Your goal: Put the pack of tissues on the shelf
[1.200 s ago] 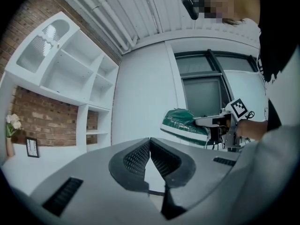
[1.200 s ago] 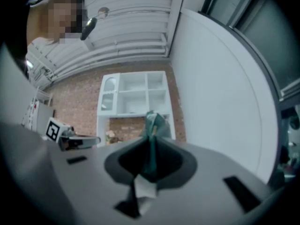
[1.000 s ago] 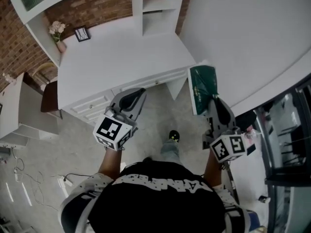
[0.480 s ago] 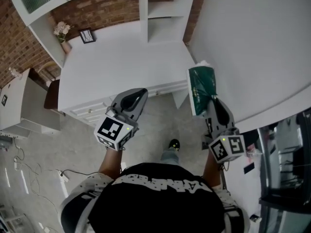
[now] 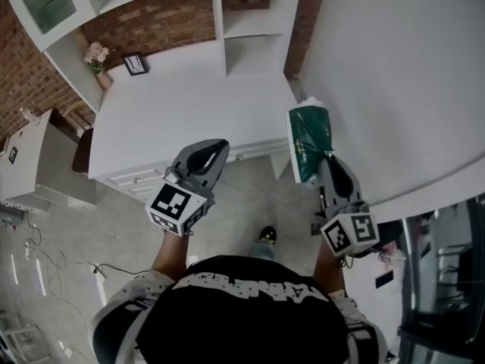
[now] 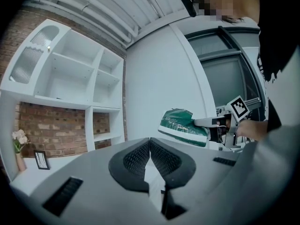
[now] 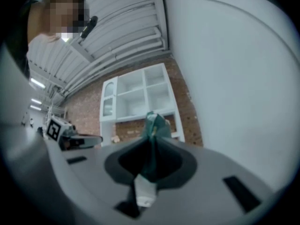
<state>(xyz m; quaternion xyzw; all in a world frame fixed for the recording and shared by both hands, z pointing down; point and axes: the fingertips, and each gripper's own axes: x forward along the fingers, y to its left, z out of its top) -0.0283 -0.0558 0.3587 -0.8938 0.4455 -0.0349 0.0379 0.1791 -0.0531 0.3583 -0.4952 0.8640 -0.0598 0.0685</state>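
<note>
1. Left gripper (image 5: 217, 145) is held level over the floor (image 5: 250, 192), just short of the desk's drawer fronts (image 5: 144, 180). Its jaws are pressed together with nothing caught between them.
2. Right gripper (image 5: 326, 164) is clamped on the pack of tissues (image 5: 309, 139). The green pack is pinched at its near end, stood on edge and carried in the air, pointing forward.
3. Against a second ago, both grippers are found at nearly the same spots in the head view, and the grip on the pack is unchanged.
4. The desk (image 5: 197, 105) and the shelf (image 5: 220, 21) are now seen lower in the head view. More of the shelf's open compartments is shown than before.
5. The person's shoe (image 5: 266, 234) is also seen lower in the picture than a second ago.
6. The pack's far end is seen just beside the desk's right front corner.
7. On the right the pack is closely bounded by the white curved wall (image 5: 394, 74). Open floor is left between the two grippers.
8. The desk top is left bare across its middle and right. A picture frame (image 5: 136, 64) and a flower vase (image 5: 96, 58) are kept at its far left corner.
9. A small white cabinet (image 5: 34, 169) is placed well apart at the left.
10. The shelf is set at the desk's far edge, against the brick wall (image 5: 163, 10). Its lower compartments are open toward the grippers.
</note>
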